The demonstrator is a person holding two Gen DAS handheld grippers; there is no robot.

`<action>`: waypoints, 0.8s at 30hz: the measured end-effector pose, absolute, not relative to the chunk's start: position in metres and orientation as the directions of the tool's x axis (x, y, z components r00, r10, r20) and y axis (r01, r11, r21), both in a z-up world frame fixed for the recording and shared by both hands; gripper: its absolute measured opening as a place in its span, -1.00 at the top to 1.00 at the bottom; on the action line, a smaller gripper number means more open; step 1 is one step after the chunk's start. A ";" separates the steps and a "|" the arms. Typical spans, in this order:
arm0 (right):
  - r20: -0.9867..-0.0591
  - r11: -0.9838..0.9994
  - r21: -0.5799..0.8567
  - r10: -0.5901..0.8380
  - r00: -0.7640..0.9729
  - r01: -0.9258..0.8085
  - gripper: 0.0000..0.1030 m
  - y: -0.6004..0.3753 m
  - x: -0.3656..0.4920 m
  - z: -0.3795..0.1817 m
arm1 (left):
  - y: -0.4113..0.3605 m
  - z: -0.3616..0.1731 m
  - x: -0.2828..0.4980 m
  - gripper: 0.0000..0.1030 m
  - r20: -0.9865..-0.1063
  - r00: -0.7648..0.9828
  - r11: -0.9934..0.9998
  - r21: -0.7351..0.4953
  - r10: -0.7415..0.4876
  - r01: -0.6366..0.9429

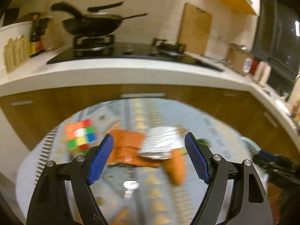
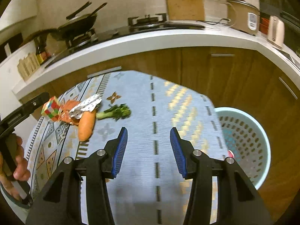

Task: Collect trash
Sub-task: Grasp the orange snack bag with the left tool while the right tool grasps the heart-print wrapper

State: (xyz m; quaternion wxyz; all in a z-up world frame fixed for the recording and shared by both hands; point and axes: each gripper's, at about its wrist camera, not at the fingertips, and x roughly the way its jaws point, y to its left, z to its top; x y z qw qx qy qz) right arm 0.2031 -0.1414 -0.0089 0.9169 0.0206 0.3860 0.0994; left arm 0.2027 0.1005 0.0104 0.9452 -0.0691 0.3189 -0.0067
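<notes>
Left gripper point(image 1: 149, 156) stands wide apart with nothing between its blue pads, and the clutter of trash lies straight ahead of it and just below on the patterned mat point(image 1: 155, 193). Framed in the gap are a crumpled orange wrapper point(image 1: 125, 146) and a silvery foil pack point(image 1: 161, 142) lying over it, with an orange sweet potato point(image 1: 177, 166) running down toward the camera. A Rubik's cube point(image 1: 80, 136) sits just left of the left pad. Motion blur smears all of this, so the foil pack is probably a blister sheet, no more than that.

From the right wrist, the right gripper point(image 2: 149, 151) is parted about halfway and empty over bare mat point(image 2: 142, 168). The same pile lies well off to its upper left: cube point(image 2: 51, 108), foil pack point(image 2: 88, 105), sweet potato point(image 2: 86, 125) with its long axis near vertical in the picture, and a broccoli stalk point(image 2: 116, 112) lying crosswise. A pale blue perforated basket point(image 2: 243, 131) stands on the floor at the mat's right edge, nearer this hand; something red inside is half hidden by the gripper. The left hand point(image 2: 16, 165) is cut off at the frame edge.
</notes>
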 end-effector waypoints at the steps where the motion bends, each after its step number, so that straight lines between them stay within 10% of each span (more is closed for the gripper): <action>1: -0.710 0.978 0.111 0.202 0.674 -0.176 0.15 -0.134 0.205 -0.012 | 0.107 0.004 0.209 -0.45 -0.622 0.783 0.993 -0.107 -0.027 -0.051; 4: -0.724 0.977 0.084 0.195 0.662 -0.196 0.15 -0.118 0.209 -0.016 | 0.111 -0.013 0.226 -0.18 -0.674 0.739 0.999 -0.041 -0.010 -0.025; 18: -0.728 0.953 0.081 0.257 0.635 -0.293 0.15 -0.059 0.239 -0.003 | 0.119 -0.061 0.272 -0.17 -0.765 0.644 0.999 -0.031 -0.017 -0.011; 24: -0.749 0.937 0.106 0.295 0.593 -0.332 0.15 -0.022 0.266 -0.009 | 0.127 -0.060 0.265 0.67 -0.721 0.692 0.998 -0.063 -0.038 -0.011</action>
